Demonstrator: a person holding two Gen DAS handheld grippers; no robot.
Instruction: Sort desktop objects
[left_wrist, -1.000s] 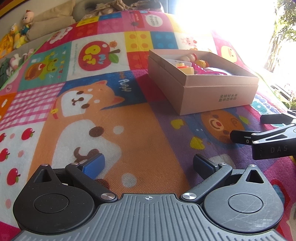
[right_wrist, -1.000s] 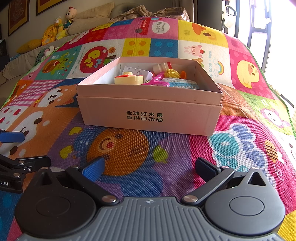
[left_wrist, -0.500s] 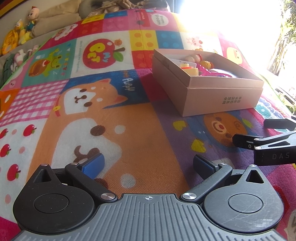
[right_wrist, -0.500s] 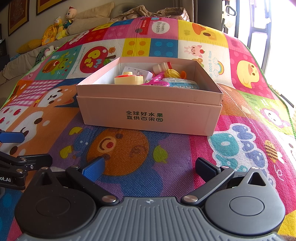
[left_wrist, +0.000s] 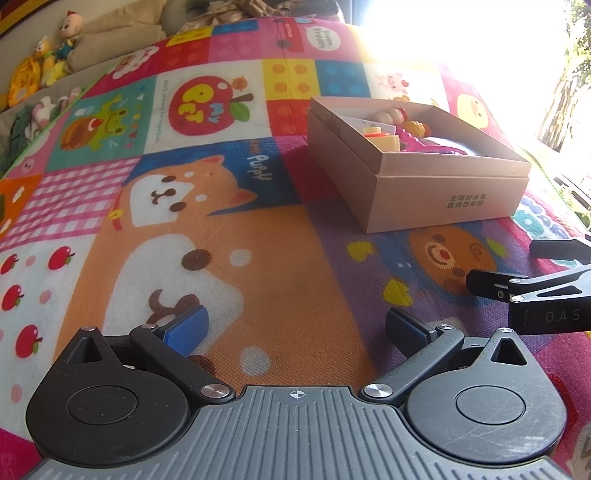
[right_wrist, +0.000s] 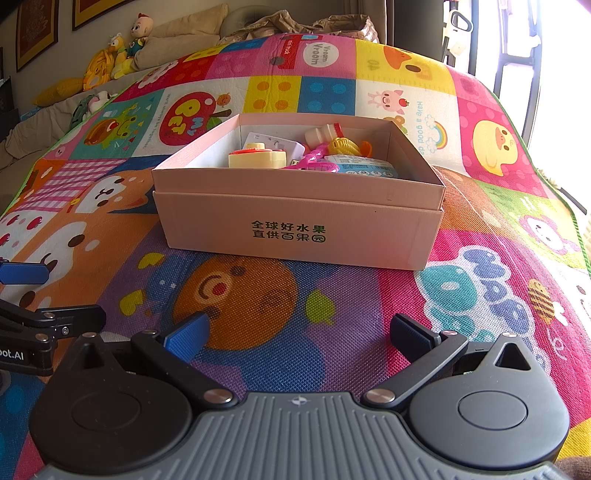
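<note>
A pink cardboard box (right_wrist: 295, 229) with green print stands on the colourful play mat (right_wrist: 258, 302), also in the left wrist view (left_wrist: 436, 195). Inside lie several small toys: a cream and red toy (right_wrist: 257, 158), a white bottle (right_wrist: 322, 134), a yellow toy (right_wrist: 343, 147), a pink toy (right_wrist: 314, 160) and a blue packet (right_wrist: 364, 168). My right gripper (right_wrist: 299, 338) is open and empty, low over the mat in front of the box. My left gripper (left_wrist: 295, 328) is open and empty over the orange dog print, left of the box.
Each gripper shows in the other's view: the right one (left_wrist: 535, 288) at the right edge, the left one (right_wrist: 33, 314) at the left edge. Plush toys (right_wrist: 122, 55) and cushions lie at the far left back. Bright window glare sits at the right.
The left wrist view has shifted slightly, so the box sits a little further right and lower. The right gripper has stayed still. Both stay open.
</note>
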